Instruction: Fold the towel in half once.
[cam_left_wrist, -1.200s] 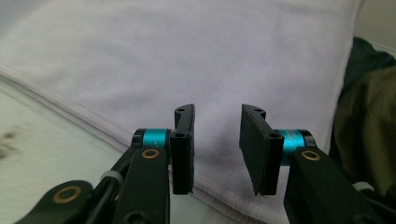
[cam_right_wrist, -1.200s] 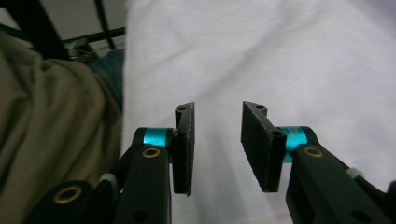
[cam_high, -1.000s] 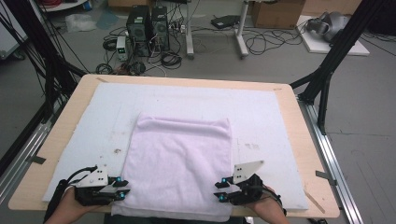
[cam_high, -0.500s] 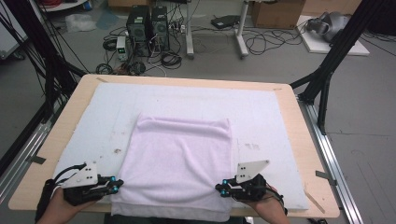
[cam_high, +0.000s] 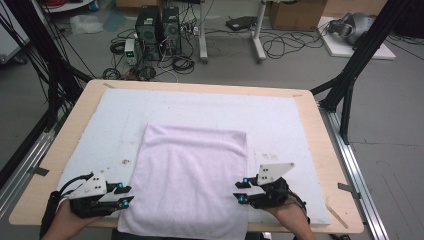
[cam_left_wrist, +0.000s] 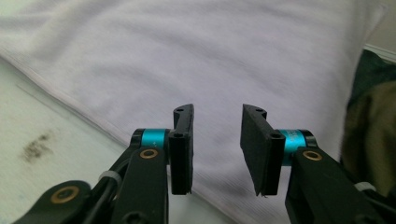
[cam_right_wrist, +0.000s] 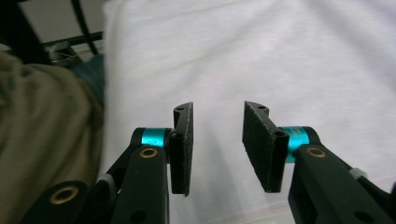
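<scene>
Nearest to me, my left gripper (cam_high: 122, 195) sits at the near left corner of the desk (cam_high: 70, 145), held in a hand (cam_high: 67, 222), with its jaws pointing across at the left edge of the towel (cam_high: 192, 180). In the left gripper view the jaws have just been opening; they stand apart with nothing between them, and the towel (cam_left_wrist: 210, 56) lies flat below and beyond them. My right gripper (cam_high: 241, 192) mirrors it at the near right, its jaws aimed at the towel's right edge. In the right gripper view those jaws have just been opening too, a clear gap between the pads, gripping nothing, with the towel (cam_right_wrist: 280, 60) spread underneath.

The towel is pale lilac, folded to a rough rectangle, lying in the near middle of the desk; its near edge hangs slightly over the front of the desk. It rests on a white mat (cam_high: 280, 120) that covers most of the wooden top and carries a few dark smudges on the left part. Bare wood shows as a border round the mat.

Beyond the desk the grey floor (cam_high: 300, 65) holds two black computer towers (cam_high: 160, 22), loose cables (cam_high: 280, 45), white table legs (cam_high: 202, 35) and cardboard boxes (cam_high: 295, 12). Black frame struts (cam_high: 350, 75) stand on both sides.
</scene>
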